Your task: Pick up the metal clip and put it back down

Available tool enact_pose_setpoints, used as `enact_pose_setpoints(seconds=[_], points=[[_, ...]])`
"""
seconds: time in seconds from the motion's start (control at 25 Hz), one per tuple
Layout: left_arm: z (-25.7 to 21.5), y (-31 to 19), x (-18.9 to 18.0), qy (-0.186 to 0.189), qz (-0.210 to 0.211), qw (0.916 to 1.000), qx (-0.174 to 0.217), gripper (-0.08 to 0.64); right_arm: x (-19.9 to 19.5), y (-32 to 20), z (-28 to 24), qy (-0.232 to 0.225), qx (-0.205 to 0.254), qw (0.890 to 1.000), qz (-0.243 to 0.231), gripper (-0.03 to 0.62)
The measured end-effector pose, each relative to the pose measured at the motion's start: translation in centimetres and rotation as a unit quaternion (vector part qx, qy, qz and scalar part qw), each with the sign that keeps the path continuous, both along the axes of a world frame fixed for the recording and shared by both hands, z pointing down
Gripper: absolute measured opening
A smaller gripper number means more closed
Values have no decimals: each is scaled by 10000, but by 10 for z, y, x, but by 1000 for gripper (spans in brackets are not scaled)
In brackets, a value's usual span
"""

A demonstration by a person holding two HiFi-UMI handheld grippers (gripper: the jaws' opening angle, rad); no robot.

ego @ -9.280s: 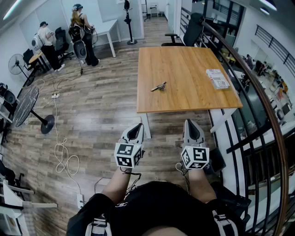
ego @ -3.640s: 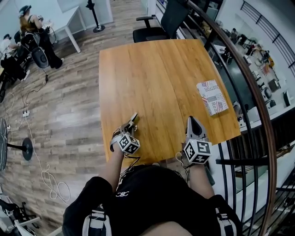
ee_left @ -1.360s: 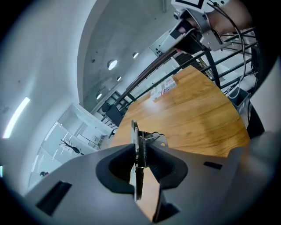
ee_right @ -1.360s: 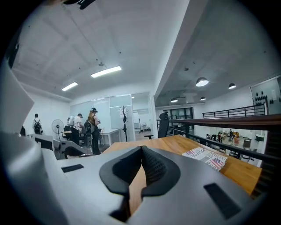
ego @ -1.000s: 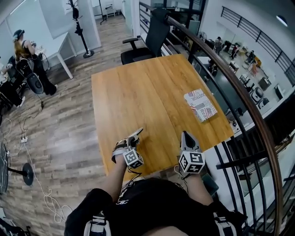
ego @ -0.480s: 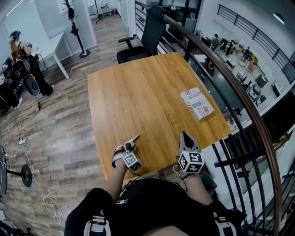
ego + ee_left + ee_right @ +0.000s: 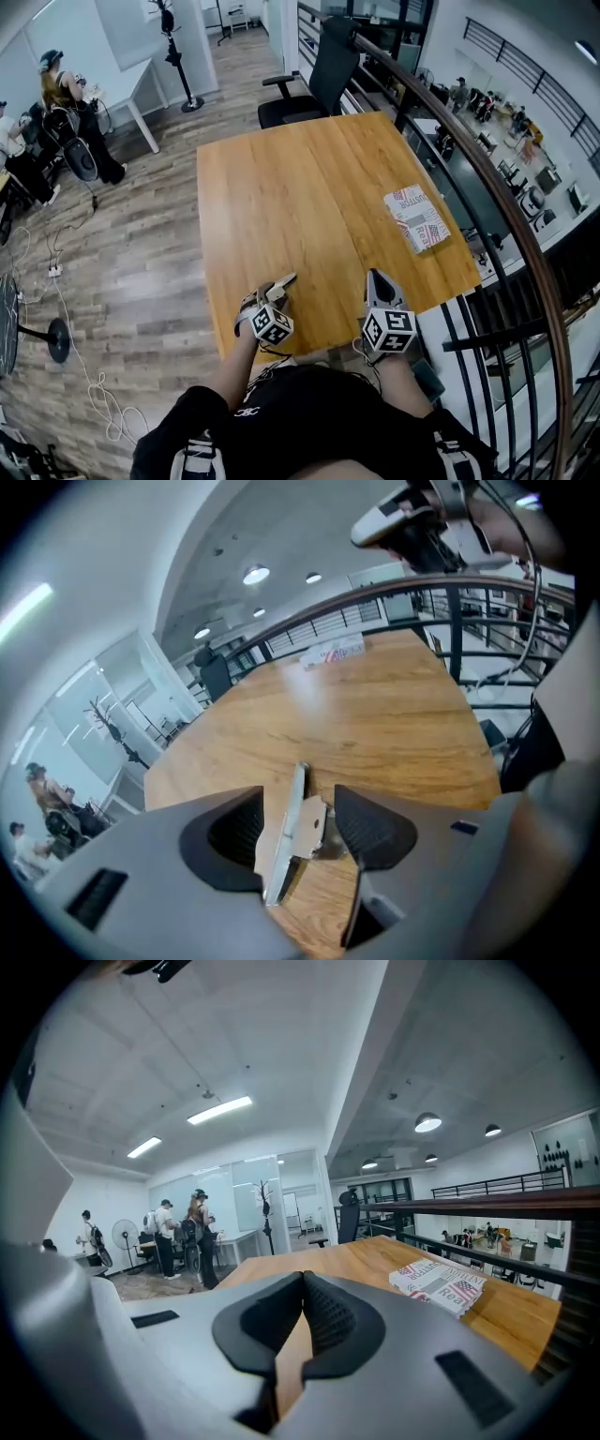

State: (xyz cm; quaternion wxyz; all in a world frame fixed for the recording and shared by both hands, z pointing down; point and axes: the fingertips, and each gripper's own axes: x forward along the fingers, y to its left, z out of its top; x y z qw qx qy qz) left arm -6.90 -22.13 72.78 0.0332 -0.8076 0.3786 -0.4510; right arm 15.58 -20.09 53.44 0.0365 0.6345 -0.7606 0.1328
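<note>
Since a moment ago my left tongs have hardly shifted, but their jaws are now spreading. Under them lies the wooden table (image 7: pixel 319 187), with a printed packet (image 7: pixel 417 217) well apart toward its far right edge. My right tongs (image 7: pixel 376 277) rest clenched and empty near the front edge. My left tongs (image 7: pixel 273 292) are letting go, the metal clip (image 7: pixel 295 829) standing on edge between the pads with daylight on both sides. Whether it fully rests on the wood I cannot tell. To finish well, I judge I should open wide, then draw straight back without brushing the clip.
</note>
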Motion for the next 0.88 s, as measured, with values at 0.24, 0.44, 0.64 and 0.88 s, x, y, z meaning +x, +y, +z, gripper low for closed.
enact_pose_setpoints(seconds=[0.24,0.44,0.64,0.88], points=[[-86,-20,-22,1419,-944,9831,671,85,-30,-15,-7,294,261,9987,-320,17],[-169,-25,-56,2714,-1749,9387,1208,26,-61,-26,-19,464,605,9945,-720,15],[-232,-13,-90,2851,-1951,9190,1898,25,-92,-30,-34,432,816,9901,-1061,15],[-259,1,-110,2899,-2118,9058,2251,23,-109,-35,-38,396,915,9871,-1254,14]])
